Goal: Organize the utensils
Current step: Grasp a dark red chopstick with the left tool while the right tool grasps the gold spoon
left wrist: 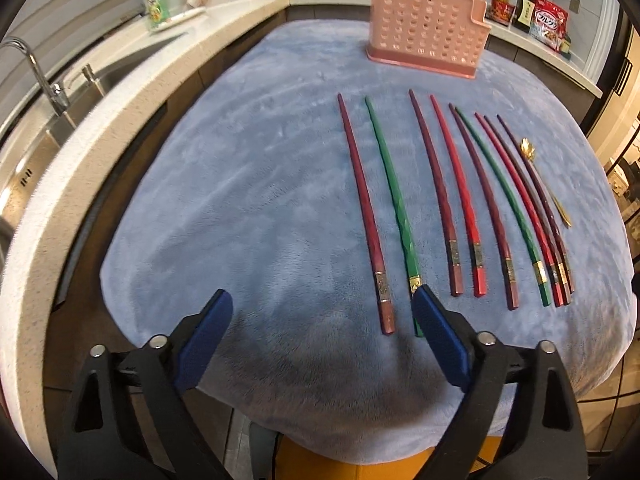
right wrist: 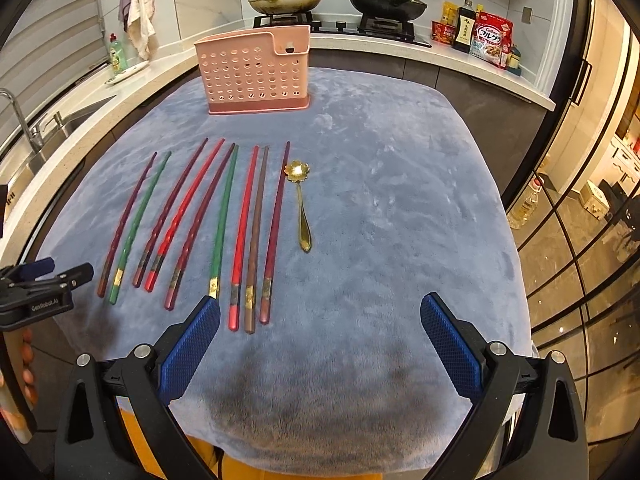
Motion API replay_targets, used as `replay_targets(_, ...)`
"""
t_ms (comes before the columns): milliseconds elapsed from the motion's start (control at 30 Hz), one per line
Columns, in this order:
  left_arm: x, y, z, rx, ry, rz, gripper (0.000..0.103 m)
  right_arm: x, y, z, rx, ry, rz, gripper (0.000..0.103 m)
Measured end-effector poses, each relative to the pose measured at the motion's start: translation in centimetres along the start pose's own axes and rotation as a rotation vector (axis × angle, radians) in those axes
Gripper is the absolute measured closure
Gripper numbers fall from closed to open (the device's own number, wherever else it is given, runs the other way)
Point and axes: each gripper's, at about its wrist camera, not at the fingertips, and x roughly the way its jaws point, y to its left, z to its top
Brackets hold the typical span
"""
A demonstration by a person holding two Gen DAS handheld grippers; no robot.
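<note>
Nine chopsticks lie side by side on a blue-grey plush cloth that covers the table, their thin tips pointing toward a pink perforated utensil holder standing upright at the far side of the cloth, well apart from the tips. From the right wrist view the row reads, left to right: a dark red stick just beside a green one, then a dark red and a bright red pair, then a dark red stick and a second green chopstick whose tips nearly meet, then a bright red, a brown and a dark red stick close together. Just to the right of the last stick lies a gold spoon with a flower-shaped bowl, its bowl toward the holder and its handle toward the camera. The right gripper hovers over the near edge of the cloth with its jaws spread wide and nothing between them; its left blue pad sits over the butt end of the second green chopstick. The left gripper is likewise spread wide and holds nothing; in its own view its right pad overlaps the butt end of the leftmost green chopstick, though whether it touches is unclear. Behind the table run a counter with a sink and a green dish soap bottle, and a stove carrying two lidded pans.
</note>
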Motion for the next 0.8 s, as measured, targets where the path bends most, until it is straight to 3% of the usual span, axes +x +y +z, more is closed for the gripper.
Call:
replay_targets(133, 1.1, 0.2, 0.2, -0.01, 0.031, -0.041, 0.03, 1.2, 0.2, 1.2, 0.004, 0.005, -0.003, 0.008)
replay_targets(300, 2.4, -0.4, 0.2, 0.006, 0.075, -0.091, 0.046, 3.4, -0.2, 2.6, 0.023, 0.011, 0.001, 0.015)
replay_targets(400, 2.6, -0.6, 0.1, 0.027, 0.077, -0.089, 0.054, 5.1, -0.5, 3.4, 0.045, 0.034, 0.01, 0.023)
replay_targets(567, 2.8, 0.3, 0.8, 0.018, 0.084, -0.119, 0.077, 7.9, -1.0, 4.4, 0.09, 0.075, 0.036, 0.042)
replay_targets(800, 3.2, 0.2, 1.4, 0.037, 0.084, -0.125, 0.09, 11.3, -0.5, 4.1, 0.116, 0.151, 0.056, 0.062)
